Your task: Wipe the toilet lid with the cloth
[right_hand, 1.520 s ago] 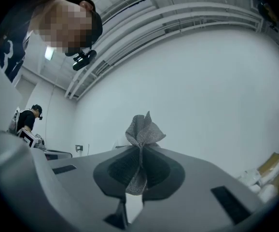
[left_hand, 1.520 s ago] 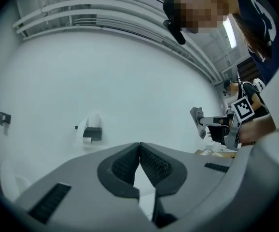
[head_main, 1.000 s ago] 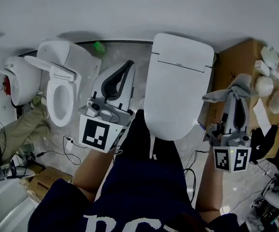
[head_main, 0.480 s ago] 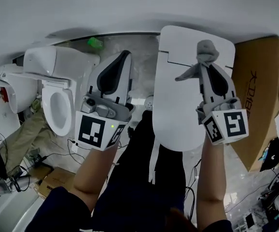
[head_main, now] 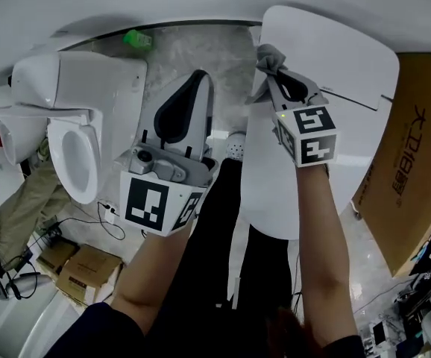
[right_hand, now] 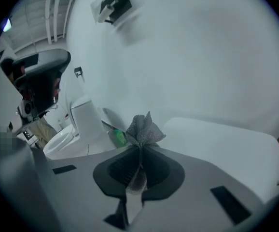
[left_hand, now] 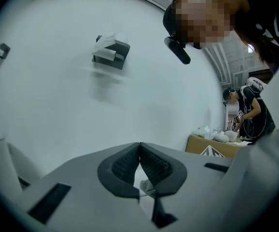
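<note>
The right gripper [head_main: 274, 73] pinches a crumpled grey cloth [head_main: 269, 57] over the glossy white toilet lid [head_main: 335, 58]; the left gripper [head_main: 199, 78] is closed, empty. Wiping pressure could tug the cloth free.

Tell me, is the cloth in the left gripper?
No, the grey cloth is pinched in the right gripper, while the left gripper is shut with no cloth in it.

Site: workshop or test room, not a home bathroom, as we recorded it. 2 units stood side by side, 1 with toilet lid [head_main: 327, 73] shut, 1 open toilet [head_main: 74, 151], on stone-patterned floor [head_main: 193, 54] among a cardboard carton [head_main: 417, 170] and loose cables [head_main: 107, 226]. 1 other person [left_hand: 248, 111] stood beyond.
</note>
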The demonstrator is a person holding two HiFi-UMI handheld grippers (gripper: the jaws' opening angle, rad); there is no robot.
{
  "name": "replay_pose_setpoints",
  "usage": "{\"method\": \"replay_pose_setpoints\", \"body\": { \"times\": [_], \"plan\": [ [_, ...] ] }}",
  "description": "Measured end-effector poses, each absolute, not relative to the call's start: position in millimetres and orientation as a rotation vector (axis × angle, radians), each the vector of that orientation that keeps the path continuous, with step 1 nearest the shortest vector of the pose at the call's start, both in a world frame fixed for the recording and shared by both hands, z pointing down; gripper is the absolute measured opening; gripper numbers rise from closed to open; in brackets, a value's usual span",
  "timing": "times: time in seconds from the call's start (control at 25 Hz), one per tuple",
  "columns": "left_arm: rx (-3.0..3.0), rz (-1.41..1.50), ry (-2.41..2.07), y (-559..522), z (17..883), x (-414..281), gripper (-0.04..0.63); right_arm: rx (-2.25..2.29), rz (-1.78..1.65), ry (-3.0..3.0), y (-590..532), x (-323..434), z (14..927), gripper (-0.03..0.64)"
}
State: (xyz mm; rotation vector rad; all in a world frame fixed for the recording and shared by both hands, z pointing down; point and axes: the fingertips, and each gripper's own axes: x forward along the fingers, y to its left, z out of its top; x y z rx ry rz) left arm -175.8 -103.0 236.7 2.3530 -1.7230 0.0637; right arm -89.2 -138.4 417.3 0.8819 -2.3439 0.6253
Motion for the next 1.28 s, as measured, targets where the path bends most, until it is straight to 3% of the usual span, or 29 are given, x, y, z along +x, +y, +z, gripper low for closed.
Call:
{"method": "replay_pose_setpoints", "body": {
  "times": [0.28, 0.64, 1.28],
  "plan": [
    [2.332, 0.08, -1.705, -103.9, 269.6, -184.6, 0.02, 0.801, 0.574, -2.173, -136.5, -107.3, 472.6, 0.037],
    [2.333, 0.11, -1.689, -108.0, 284.3, -182.2, 0.02, 0.831, 0.598, -2.187, -140.4, -98.3, 479.1, 0.037],
    [2.379, 0.129, -1.629, -114.8, 292.8, -141.9, 0.02, 1.082, 0.565, -2.064, -150.2, 76.0, 486.3, 0.035]
  ]
}}
